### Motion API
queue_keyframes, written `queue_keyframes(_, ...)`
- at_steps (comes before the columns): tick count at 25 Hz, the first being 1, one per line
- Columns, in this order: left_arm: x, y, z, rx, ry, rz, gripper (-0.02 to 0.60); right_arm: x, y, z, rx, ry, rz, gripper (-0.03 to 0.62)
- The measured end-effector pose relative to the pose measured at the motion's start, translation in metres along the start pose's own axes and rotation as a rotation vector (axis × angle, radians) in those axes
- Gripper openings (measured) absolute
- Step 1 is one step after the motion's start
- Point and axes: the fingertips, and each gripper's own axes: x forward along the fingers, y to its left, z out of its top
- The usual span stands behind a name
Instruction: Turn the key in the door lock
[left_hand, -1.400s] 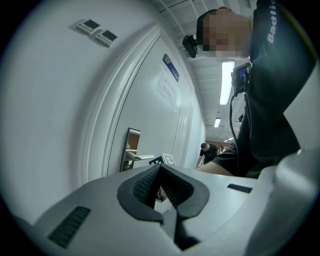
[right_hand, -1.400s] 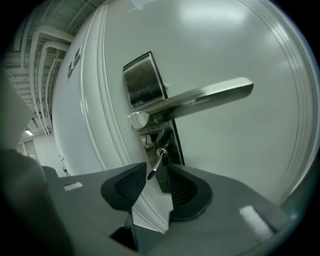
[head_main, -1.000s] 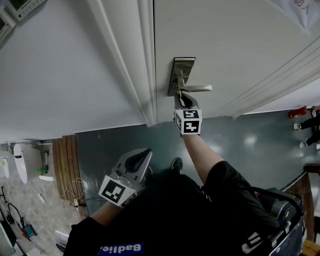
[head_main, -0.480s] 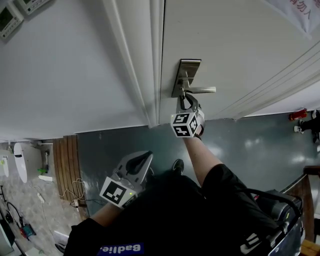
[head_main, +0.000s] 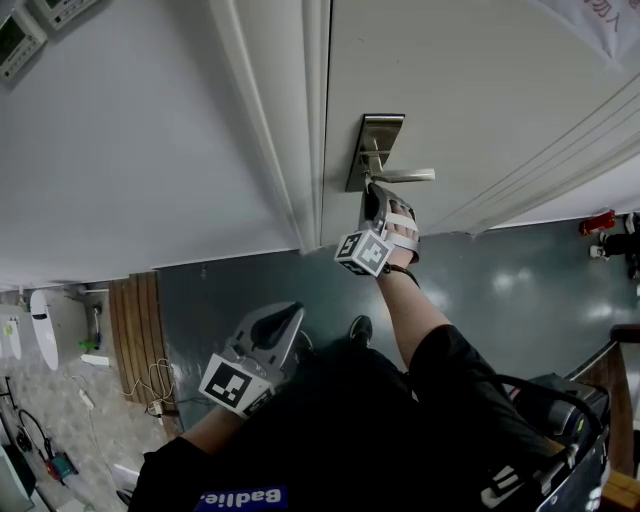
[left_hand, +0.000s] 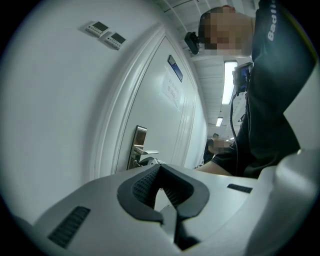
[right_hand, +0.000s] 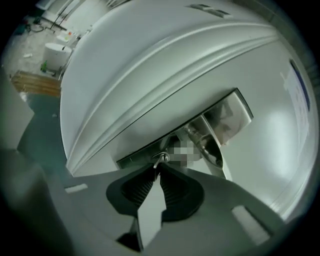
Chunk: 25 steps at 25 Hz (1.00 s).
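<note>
A brushed-metal lock plate (head_main: 378, 150) with a lever handle (head_main: 408, 175) sits on the white door (head_main: 480, 90). My right gripper (head_main: 372, 195) reaches up to the plate just under the handle. In the right gripper view a small silver key (right_hand: 159, 160) sticks out of the plate (right_hand: 230, 112), and the tips of my right gripper (right_hand: 158, 169) pinch it; its jaws have just been closing on it. My left gripper (head_main: 285, 318) hangs low and away from the door, shut and empty. From its own view, the left gripper (left_hand: 161, 170) faces the lock plate (left_hand: 138, 145) at a distance.
The white door frame (head_main: 290, 120) runs just left of the lock. Wall control panels (head_main: 20, 35) hang at the upper left. A wooden slatted board (head_main: 130, 320) and cables lie on the floor at left. A red object (head_main: 597, 222) stands on the floor at right.
My right gripper has rolled about its own axis at the lock; its marker cube swung from facing me to the lower left. The left gripper stayed put.
</note>
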Motion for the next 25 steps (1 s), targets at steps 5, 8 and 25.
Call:
queue_keyframes(5,0.001,0.001,-0.002,-0.018,0.011,-0.005,-0.006,0.001,0.01,-0.005,-0.081,-0.015,0.074,0.072)
queue_keyframes(8,0.004,-0.002,-0.001,-0.009,0.007,-0.025,-0.006,-0.01,0.005,-0.015,0.384,-0.055,0.231,0.133)
queue_keyframes(25,0.013,-0.01,-0.004,-0.036,0.031,-0.03,-0.006,0.0,-0.011,-0.021,2.061,-0.338,0.762,0.126)
